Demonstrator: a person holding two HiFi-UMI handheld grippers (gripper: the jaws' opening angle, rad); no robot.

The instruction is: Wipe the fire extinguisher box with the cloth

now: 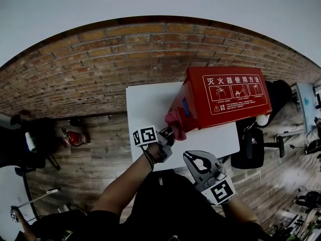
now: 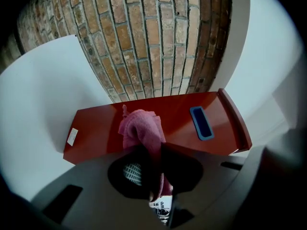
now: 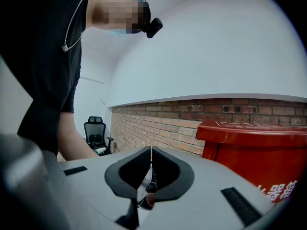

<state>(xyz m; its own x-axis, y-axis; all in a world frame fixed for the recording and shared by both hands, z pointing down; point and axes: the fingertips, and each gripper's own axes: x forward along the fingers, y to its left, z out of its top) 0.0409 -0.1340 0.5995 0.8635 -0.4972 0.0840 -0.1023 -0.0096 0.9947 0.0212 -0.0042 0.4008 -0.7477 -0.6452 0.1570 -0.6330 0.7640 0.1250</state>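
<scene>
A red fire extinguisher box [image 1: 223, 97] with white print on its lid stands on a white table [image 1: 150, 104]. My left gripper [image 1: 169, 132] is shut on a pink cloth [image 1: 177, 120], which is pressed against the box's left side wall. In the left gripper view the pink cloth [image 2: 142, 131] bunches on the red box wall [image 2: 96, 128], left of a blue recessed handle [image 2: 201, 122]. My right gripper [image 1: 196, 162] is shut and empty, held away from the box over the table's near edge. The right gripper view shows its tips [image 3: 151, 150] closed, with the red box [image 3: 259, 152] at right.
A brick wall [image 1: 125, 59] runs behind the table. A small red fire extinguisher [image 1: 74, 137] lies on the wooden floor at left. A black office chair [image 1: 253, 147] stands to the right of the table, and another chair [image 3: 96, 133] shows in the right gripper view.
</scene>
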